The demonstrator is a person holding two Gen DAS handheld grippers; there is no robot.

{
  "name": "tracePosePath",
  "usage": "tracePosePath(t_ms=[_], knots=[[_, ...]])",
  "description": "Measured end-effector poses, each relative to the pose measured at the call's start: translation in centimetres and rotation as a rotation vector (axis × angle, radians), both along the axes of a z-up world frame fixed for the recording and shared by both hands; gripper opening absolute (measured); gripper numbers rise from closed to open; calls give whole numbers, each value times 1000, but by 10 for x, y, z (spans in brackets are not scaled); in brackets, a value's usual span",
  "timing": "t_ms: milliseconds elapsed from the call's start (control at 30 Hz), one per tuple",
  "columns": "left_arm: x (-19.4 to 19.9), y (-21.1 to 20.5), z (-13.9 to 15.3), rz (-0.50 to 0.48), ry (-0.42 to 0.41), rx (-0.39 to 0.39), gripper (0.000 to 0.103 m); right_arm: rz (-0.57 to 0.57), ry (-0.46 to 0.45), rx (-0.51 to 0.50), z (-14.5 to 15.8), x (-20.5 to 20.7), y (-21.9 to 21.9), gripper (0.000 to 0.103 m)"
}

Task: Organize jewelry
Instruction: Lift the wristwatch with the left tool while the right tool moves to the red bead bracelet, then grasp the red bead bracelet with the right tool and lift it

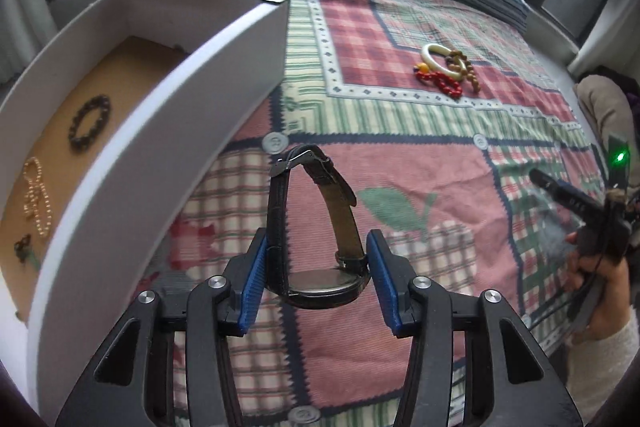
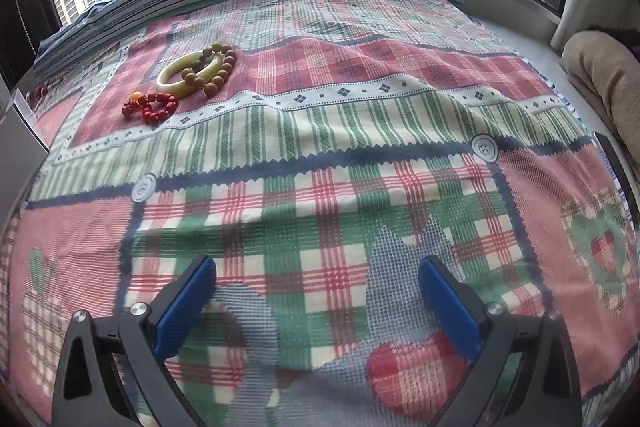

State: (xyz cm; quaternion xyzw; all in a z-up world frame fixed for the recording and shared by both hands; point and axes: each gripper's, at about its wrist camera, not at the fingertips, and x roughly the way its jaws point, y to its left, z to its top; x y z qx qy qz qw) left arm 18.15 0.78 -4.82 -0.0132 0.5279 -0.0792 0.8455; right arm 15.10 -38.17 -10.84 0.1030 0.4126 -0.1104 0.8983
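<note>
Our left hand-held gripper (image 1: 316, 283) clamps a black-strapped wristwatch (image 1: 316, 247) at lower centre; our right hand-held gripper (image 2: 316, 311) hangs open and empty. We should carry the watch over the white box (image 1: 132, 155) at left, lower it onto bare cardboard beside the dark bead bracelet (image 1: 90, 123), then release. Three more bracelets (image 1: 446, 69) wait upper right on the plaid bedspread (image 1: 420, 187), beneath city windows.

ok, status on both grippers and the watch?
Left gripper shut on watch, beside open box. Right gripper open, empty. Path to box clear.
</note>
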Motion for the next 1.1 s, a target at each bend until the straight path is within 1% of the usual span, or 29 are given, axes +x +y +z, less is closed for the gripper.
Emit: tracePosePath(t_ms=[67, 133, 233, 267, 300, 333, 367, 400, 433, 467, 533, 567, 633, 733, 800, 833, 900, 1000, 1033, 1100], knots=[[-9, 12, 2, -1, -10, 8, 49, 33, -27, 112, 17, 4, 7, 103], [-14, 17, 2, -5, -13, -7, 49, 83, -29, 203, 33, 20, 16, 103], [-21, 24, 4, -2, -28, -33, 49, 129, -13, 298, 52, 56, 30, 103], [-22, 26, 5, 5, -34, -39, 49, 145, 4, 315, 57, 71, 35, 97], [-24, 30, 5, 12, -39, -44, 49, 166, 18, 325, 61, 86, 42, 87], [-24, 33, 5, 22, -41, -50, 49, 193, 40, 336, 63, 102, 49, 66], [-25, 36, 4, 32, -41, -54, 49, 224, 67, 355, 64, 118, 59, 55], [-25, 40, 2, 40, -40, -59, 49, 253, 98, 379, 62, 134, 67, 53], [-26, 44, 1, 47, -37, -65, 49, 265, 125, 393, 60, 147, 74, 43], [-27, 48, 0, 54, -33, -71, 49, 263, 145, 393, 57, 160, 80, 31], [-29, 54, -3, 64, -28, -79, 49, 257, 185, 381, 50, 180, 92, 29], [-29, 57, -4, 67, -28, -80, 49, 243, 191, 367, 48, 187, 96, 29], [-30, 61, -6, 73, -24, -84, 49, 231, 205, 320, 47, 200, 104, 29], [-30, 66, -9, 78, -19, -90, 49, 182, 252, 264, 40, 213, 109, 29], [-29, 68, -11, 82, -17, -96, 49, 135, 307, 205, 34, 219, 111, 29], [-29, 69, -12, 82, -17, -101, 49, 116, 322, 214, 31, 219, 111, 29], [-28, 70, -13, 81, -16, -106, 49, 116, 348, 247, 23, 221, 111, 29], [-28, 71, -15, 78, -12, -111, 49, 160, 333, 233, 21, 221, 115, 28], [-29, 72, -15, 76, -13, -113, 49, 181, 356, 233, 18, 220, 117, 28], [-31, 73, -16, 78, -14, -113, 49, 218, 422, 288, 12, 213, 119, 28]])
